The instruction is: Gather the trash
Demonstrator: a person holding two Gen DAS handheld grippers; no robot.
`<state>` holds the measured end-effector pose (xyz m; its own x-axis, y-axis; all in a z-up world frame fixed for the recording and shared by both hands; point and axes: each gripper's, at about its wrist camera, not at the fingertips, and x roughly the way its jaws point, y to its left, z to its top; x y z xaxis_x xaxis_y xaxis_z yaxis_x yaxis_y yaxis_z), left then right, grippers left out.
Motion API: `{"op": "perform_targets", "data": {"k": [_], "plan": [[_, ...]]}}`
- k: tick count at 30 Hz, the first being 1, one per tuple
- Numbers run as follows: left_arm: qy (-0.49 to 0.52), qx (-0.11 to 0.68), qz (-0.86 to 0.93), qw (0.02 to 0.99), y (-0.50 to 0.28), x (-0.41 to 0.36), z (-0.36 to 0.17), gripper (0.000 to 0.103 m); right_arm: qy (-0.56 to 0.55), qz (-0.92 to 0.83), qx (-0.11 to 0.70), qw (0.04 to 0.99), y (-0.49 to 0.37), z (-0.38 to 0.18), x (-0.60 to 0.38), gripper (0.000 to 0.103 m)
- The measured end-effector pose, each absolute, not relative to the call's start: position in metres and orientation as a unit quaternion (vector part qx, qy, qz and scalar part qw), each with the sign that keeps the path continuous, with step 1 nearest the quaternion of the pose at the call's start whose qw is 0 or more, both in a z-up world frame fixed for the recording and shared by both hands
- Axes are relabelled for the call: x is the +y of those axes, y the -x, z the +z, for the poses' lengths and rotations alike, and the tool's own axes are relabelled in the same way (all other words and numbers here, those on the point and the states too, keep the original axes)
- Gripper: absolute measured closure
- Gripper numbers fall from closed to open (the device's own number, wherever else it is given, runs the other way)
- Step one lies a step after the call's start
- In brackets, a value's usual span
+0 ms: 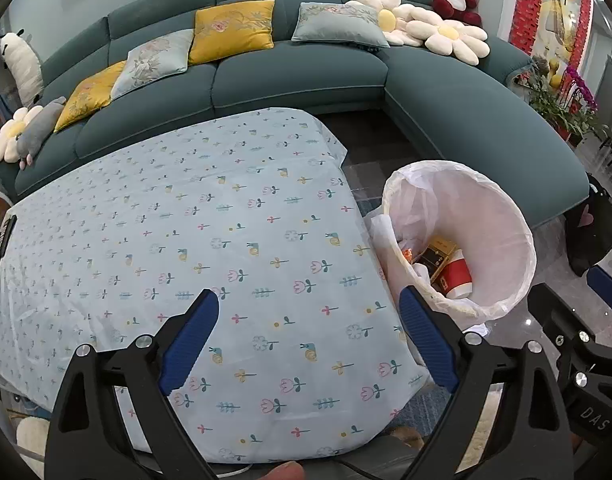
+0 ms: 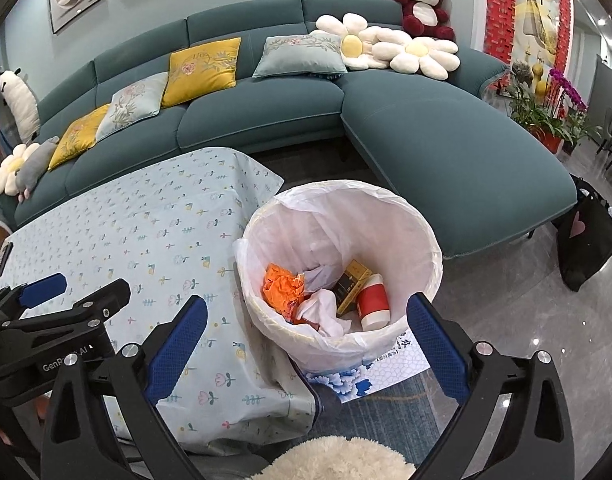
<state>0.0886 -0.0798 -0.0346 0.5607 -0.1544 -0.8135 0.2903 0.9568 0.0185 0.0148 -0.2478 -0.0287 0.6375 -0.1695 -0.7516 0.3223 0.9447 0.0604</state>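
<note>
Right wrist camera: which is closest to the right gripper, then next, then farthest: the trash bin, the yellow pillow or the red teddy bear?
From the right gripper:
1. Trash bin, just ahead between the open fingers.
2. Yellow pillow, on the sofa's back, upper left.
3. Red teddy bear, on the sofa's far corner, upper right.

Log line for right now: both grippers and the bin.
left gripper: open, empty, over tablecloth | right gripper: open, empty, over bin | bin: lined, holds red cup, orange wrapper, box
</note>
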Motion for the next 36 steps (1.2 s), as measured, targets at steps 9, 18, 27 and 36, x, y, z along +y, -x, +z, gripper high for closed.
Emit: {"op": "perform_targets", "data": {"k": [9, 18, 27, 36], "plan": [[-0.071, 0.452, -0.11, 0.883, -0.0886, -0.0753, -0.0348, 0.015, -0.093, -0.134, 0.402, 0.901, -0.015, -0.0274, -0.2434, 0.007], [-0.069, 0.453, -0.105, 0.883, -0.0893, -0.0745, -0.0353, 0.015, -0.093, -0.135, 0.405, 0.9, -0.0152, -0.0289, -0.2439, 0.007], [-0.07, 0.449, -0.112, 0.884, -0.0895, -0.0772, -0.0339, 0.015, -0.092, -0.137, 0.404, 0.9, -0.0151, -0.0304, -0.2469, 0.007], [-0.079, 0.45, -0.115, 0.882, -0.0901, -0.0834, -0.0337, 0.015, -0.095, -0.139, 0.406, 0.898, -0.0141, -0.0326, -0.2503, 0.007]]}}
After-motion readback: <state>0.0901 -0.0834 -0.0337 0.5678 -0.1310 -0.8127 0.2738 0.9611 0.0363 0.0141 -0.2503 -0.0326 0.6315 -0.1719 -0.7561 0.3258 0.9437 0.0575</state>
